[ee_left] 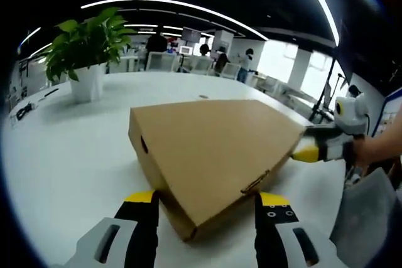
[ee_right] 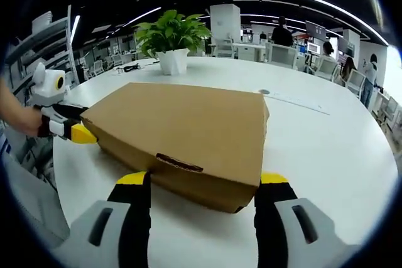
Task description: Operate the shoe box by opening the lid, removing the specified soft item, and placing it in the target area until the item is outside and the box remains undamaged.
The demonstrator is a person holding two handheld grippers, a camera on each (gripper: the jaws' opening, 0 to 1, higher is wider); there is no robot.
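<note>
Left gripper view: left claw (ee_left: 204, 208) has both jaws spread wide w/ nothing between them, yellow tips just short of the near corner of the shoe box (ee_left: 213, 155). Box sits flat on the white tabletop (ee_left: 69, 155), lid down and closed, a small tab slot on the front edge close to the claw's right-side jaw. Off to the right beyond the box, the right claw (ee_left: 308, 153) comes in w/ a yellow tip against the far corner, prob. to steady the box so it won't slide when the lid gets lifted. Right gripper view: right claw (ee_right: 204, 183) also spread apart, empty, jaws straddling the front lip of the box (ee_right: 182, 130), w/ the tab slot sitting just ahead, between the jaws and nearer the left-side one; looks like the approach for getting under the lid edge. The other claw (ee_right: 81, 133) shows at the left of this view, touching the box corner. Soft item isn't visible, presumably inside since lid is shut. Potted plant (ee_right: 171, 39) stands well beyond the box, out of the way. Opening step not yet begun, by my read.
</note>
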